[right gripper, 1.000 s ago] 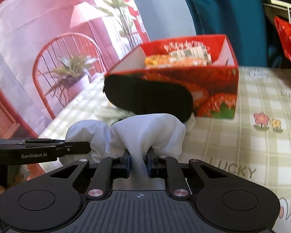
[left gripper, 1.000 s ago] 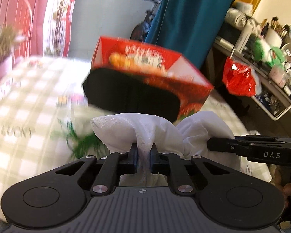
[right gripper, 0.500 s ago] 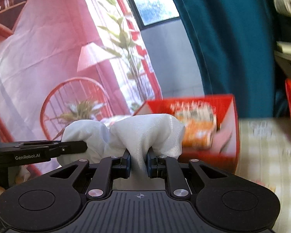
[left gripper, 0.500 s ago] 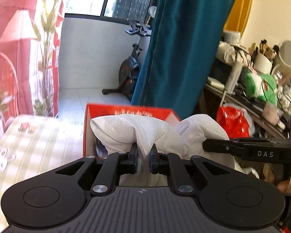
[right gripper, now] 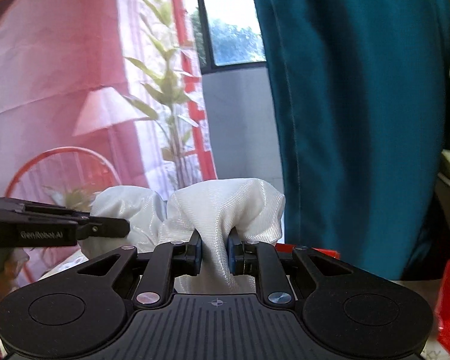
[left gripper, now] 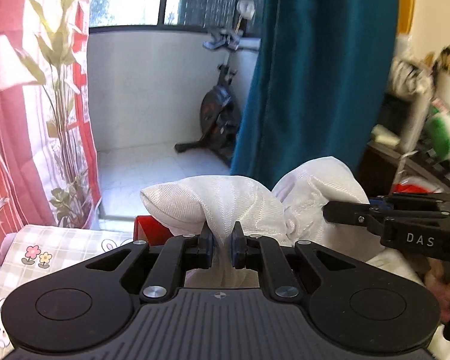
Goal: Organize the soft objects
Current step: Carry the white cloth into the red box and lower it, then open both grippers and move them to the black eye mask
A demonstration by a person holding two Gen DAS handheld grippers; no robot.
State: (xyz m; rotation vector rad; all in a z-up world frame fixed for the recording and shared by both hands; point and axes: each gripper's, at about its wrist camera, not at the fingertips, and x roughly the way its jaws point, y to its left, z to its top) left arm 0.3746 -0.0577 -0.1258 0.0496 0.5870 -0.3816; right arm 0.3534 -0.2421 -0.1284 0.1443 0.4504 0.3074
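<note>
Left wrist view shows your left tool (left gripper: 222, 244) clamped tight on a bunched fold of white cloth (left gripper: 225, 204), which puffs up above the fingers, with a red box (left gripper: 148, 229) and a checked worktop cover (left gripper: 60, 246) just below and behind it. Your right tool (left gripper: 330, 210) reaches in from the right, its tip against another bulge of that cloth. Right wrist view shows your right tool (right gripper: 214, 250) pinched shut on the same white cloth (right gripper: 225, 207), in front of a teal curtain (right gripper: 354, 120).

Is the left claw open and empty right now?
No, the left claw is shut on a bunched fold of the white woven cloth, which bulges out above its fingers.
</note>
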